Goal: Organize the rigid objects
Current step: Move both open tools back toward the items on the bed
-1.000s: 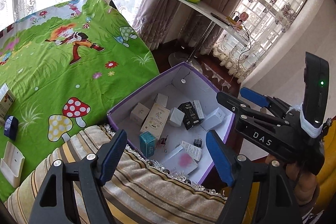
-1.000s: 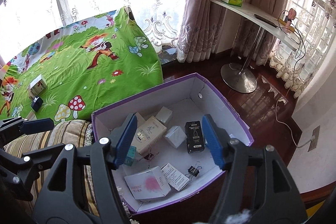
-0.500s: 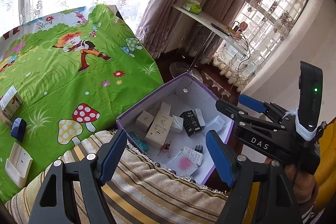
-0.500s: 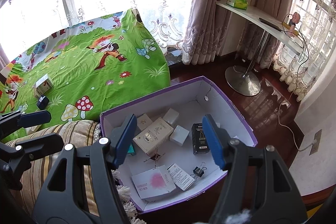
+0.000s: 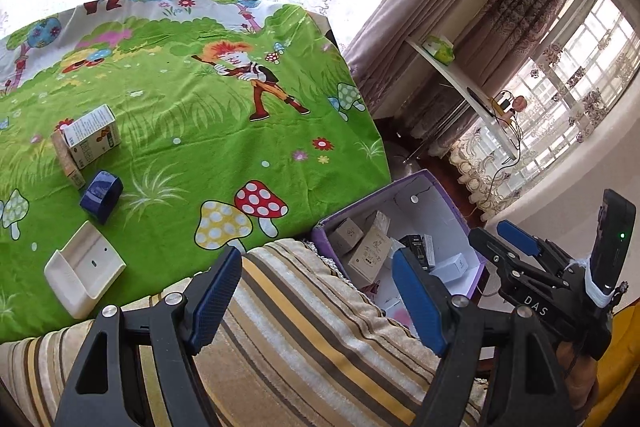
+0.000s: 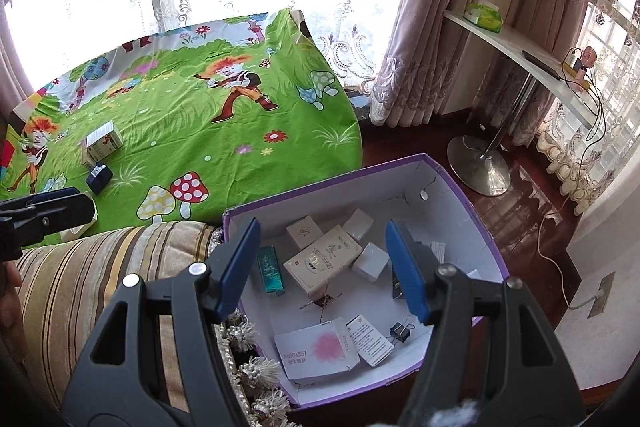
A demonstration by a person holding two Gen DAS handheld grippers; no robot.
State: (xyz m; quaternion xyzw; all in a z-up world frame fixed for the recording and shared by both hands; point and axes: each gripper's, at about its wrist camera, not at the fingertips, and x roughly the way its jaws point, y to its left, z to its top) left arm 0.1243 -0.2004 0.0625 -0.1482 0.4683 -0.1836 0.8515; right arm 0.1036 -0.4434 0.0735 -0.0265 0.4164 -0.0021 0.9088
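Observation:
On the green cartoon sheet (image 5: 208,147) lie a white printed carton (image 5: 92,137), a small dark blue box (image 5: 102,195) and a cream plastic holder (image 5: 84,269). My left gripper (image 5: 316,297) hangs open and empty over a striped cushion (image 5: 304,347), to the right of those three. The purple-walled box (image 6: 320,183) holds several small cartons, among them a cream one (image 6: 322,259), a teal one (image 6: 272,269) and a white-and-pink one (image 6: 316,347). Open and empty, my right gripper (image 6: 323,267) hovers above that box. The carton (image 6: 104,141) and blue box (image 6: 98,179) also show there.
The purple box (image 5: 460,223) stands on dark wood floor beside the cushion. Behind it are curtains, a white shelf on a metal stand (image 6: 480,167) and a cable to a wall socket (image 6: 600,295). A binder clip (image 6: 400,331) lies in the box.
The left gripper has swung left, away from the purple box and toward the green sheet, so the carton, blue box and holder come into fuller view. The right gripper drifted slightly. Both stay open.

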